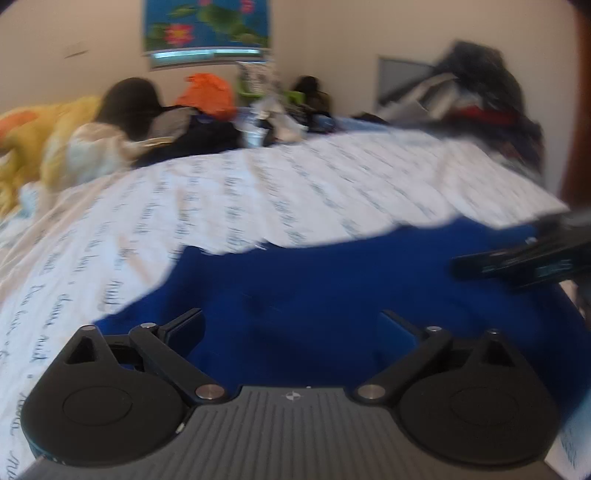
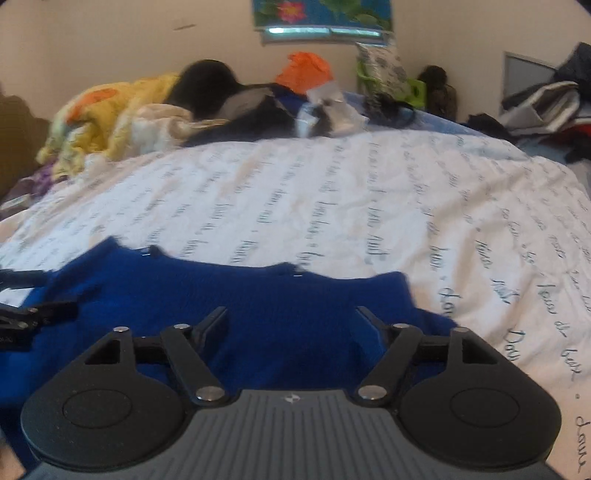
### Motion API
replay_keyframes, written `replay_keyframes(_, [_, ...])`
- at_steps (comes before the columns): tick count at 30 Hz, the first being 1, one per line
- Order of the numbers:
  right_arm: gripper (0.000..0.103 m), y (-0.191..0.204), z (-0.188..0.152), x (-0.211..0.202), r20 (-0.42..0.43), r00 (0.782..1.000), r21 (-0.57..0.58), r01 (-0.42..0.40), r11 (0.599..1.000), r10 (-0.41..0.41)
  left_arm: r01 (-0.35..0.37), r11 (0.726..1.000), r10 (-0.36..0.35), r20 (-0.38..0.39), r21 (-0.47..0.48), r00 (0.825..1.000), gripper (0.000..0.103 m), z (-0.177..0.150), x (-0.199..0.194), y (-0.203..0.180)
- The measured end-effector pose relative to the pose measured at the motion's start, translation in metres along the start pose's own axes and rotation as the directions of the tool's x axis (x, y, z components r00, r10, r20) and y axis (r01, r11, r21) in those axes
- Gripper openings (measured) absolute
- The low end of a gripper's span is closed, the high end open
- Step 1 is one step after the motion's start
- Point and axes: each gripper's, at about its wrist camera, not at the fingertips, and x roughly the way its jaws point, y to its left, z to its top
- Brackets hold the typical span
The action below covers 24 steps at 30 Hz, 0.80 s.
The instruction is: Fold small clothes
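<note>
A royal blue garment [image 1: 332, 280] lies spread on the white bedsheet with script print [image 1: 258, 192]; it also shows in the right wrist view [image 2: 229, 295]. My left gripper [image 1: 291, 325] is open, its jaws wide apart just over the near part of the garment, holding nothing. My right gripper [image 2: 291, 321] is also open over the garment's near right part, empty. The right gripper's fingers [image 1: 517, 266] show at the right edge of the left wrist view; the left gripper's fingers [image 2: 33, 314] show at the left edge of the right wrist view.
At the head of the bed lie a yellow blanket [image 2: 99, 114], dark clothes [image 2: 236, 107] and an orange item [image 2: 304, 70]. A pile of clothes [image 1: 480, 99] stands at the far right. A lotus picture [image 1: 207, 29] hangs on the wall.
</note>
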Motion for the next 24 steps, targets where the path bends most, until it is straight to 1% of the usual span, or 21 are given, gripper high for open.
replay_keyframes(1, [0.091, 0.006, -0.006, 0.008, -0.046, 0.999, -0.03, 0.011, 1.0, -0.012, -0.007, 0.999, 0.009, -0.046, 0.031, 0.999, 0.098, -0.007, 0.008, -0.007])
replay_keyframes(2, [0.092, 0.006, -0.015, 0.019, -0.099, 0.994, -0.054, 0.034, 0.998, -0.039, -0.018, 0.999, 0.02, -0.066, 0.034, 0.998, 0.103, -0.019, 0.016, -0.008])
replay_keyframes(3, [0.096, -0.001, -0.026, 0.018, -0.039, 0.999, -0.072, 0.021, 0.997, -0.024, 0.006, 1.0, -0.006, -0.05, -0.014, 0.999, 0.103, -0.026, 0.016, 0.004])
replay_keyframes(4, [0.101, -0.014, -0.033, 0.017, -0.015, 1.0, -0.063, 0.0, 0.998, -0.001, 0.012, 0.999, -0.014, -0.056, -0.035, 0.998, 0.103, -0.026, 0.014, 0.014])
replay_keyframes(5, [0.101, -0.03, -0.031, 0.012, -0.004, 1.0, 0.013, -0.031, 0.999, 0.031, -0.024, 1.0, 0.023, -0.056, -0.014, 0.998, 0.103, -0.027, 0.011, 0.018])
replay_keyframes(7, [0.101, -0.035, -0.031, 0.007, -0.027, 0.999, -0.032, 0.044, 0.999, -0.045, -0.037, 0.999, 0.037, -0.064, 0.002, 0.997, 0.103, -0.03, -0.001, 0.024])
replay_keyframes(8, [0.101, -0.035, -0.032, 0.001, -0.032, 0.998, -0.04, 0.057, 0.998, -0.058, -0.051, 0.999, 0.051, -0.067, 0.002, 0.996, 0.103, -0.031, -0.009, 0.024])
replay_keyframes(9, [0.101, -0.032, -0.032, -0.007, -0.046, 0.996, -0.013, 0.071, 0.997, -0.072, -0.059, 0.998, 0.058, -0.073, -0.01, 0.996, 0.098, -0.03, -0.019, 0.022])
replay_keyframes(10, [0.101, -0.026, -0.031, -0.017, -0.062, 0.993, 0.006, 0.102, 0.995, -0.101, -0.044, 0.999, 0.041, -0.071, -0.031, 0.997, 0.096, -0.03, -0.028, 0.02])
replay_keyframes(11, [0.102, -0.018, -0.032, -0.027, -0.056, 0.994, 0.015, 0.1, 0.995, -0.099, -0.003, 0.998, -0.001, -0.063, -0.059, 0.998, 0.098, -0.031, -0.036, 0.018])
replay_keyframes(12, [0.102, -0.009, -0.035, -0.037, -0.032, 0.999, 0.02, 0.041, 0.999, -0.04, 0.026, 0.996, -0.032, -0.065, -0.081, 0.997, 0.103, -0.033, -0.04, 0.014])
replay_keyframes(13, [0.102, -0.002, -0.04, -0.04, -0.025, 1.0, 0.019, -0.019, 1.0, 0.02, 0.038, 0.995, -0.046, -0.09, -0.096, 0.995, 0.103, -0.037, -0.037, 0.009])
replay_keyframes(14, [0.102, 0.006, -0.046, -0.036, -0.052, 0.997, 0.009, -0.063, 0.998, 0.063, 0.008, 0.996, -0.019, -0.128, -0.084, 0.992, 0.103, -0.045, -0.028, 0.001])
replay_keyframes(15, [0.102, 0.011, -0.054, -0.024, -0.11, 0.992, -0.016, -0.066, 0.998, 0.064, -0.041, 0.999, 0.039, -0.079, -0.013, 0.996, 0.103, -0.054, -0.03, -0.008])
replay_keyframes(16, [0.103, 0.019, -0.065, -0.022, -0.064, 0.998, -0.122, -0.023, 0.992, 0.015, -0.041, 0.999, 0.04, -0.062, -0.008, 0.997, 0.103, -0.058, -0.032, -0.009])
replay_keyframes(17, [0.103, 0.02, -0.072, -0.026, -0.017, 1.0, -0.17, -0.028, 0.985, 0.025, -0.046, 0.998, 0.041, -0.097, -0.047, 0.994, 0.103, -0.057, -0.035, -0.005])
replay_keyframes(18, [0.103, 0.01, -0.069, -0.029, -0.044, 0.998, -0.105, -0.046, 0.993, 0.042, -0.056, 0.995, 0.046, -0.12, -0.078, 0.992, 0.099, -0.056, -0.042, 0.0])
replay_keyframes(19, [0.103, 0.005, -0.065, -0.034, -0.075, 0.997, -0.082, -0.015, 0.996, 0.008, -0.055, 0.993, 0.042, -0.124, -0.104, 0.991, 0.093, -0.058, -0.051, 0.005])
replay_keyframes(21, [0.103, 0.004, -0.061, -0.047, -0.121, 0.988, -0.074, 0.09, 0.993, -0.098, -0.05, 0.989, 0.035, -0.114, -0.137, 0.993, 0.094, -0.064, -0.069, 0.009])
replay_keyframes(22, [0.103, 0.005, -0.061, -0.056, -0.113, 0.987, -0.07, 0.102, 0.992, -0.11, -0.048, 0.989, 0.033, -0.111, -0.137, 0.993, 0.094, -0.066, -0.073, 0.008])
replay_keyframes(24, [0.103, 0.018, -0.066, -0.071, -0.087, 0.996, -0.07, 0.031, 0.997, -0.037, -0.042, 0.993, 0.025, -0.146, -0.114, 0.989, 0.097, -0.072, -0.069, 0.001])
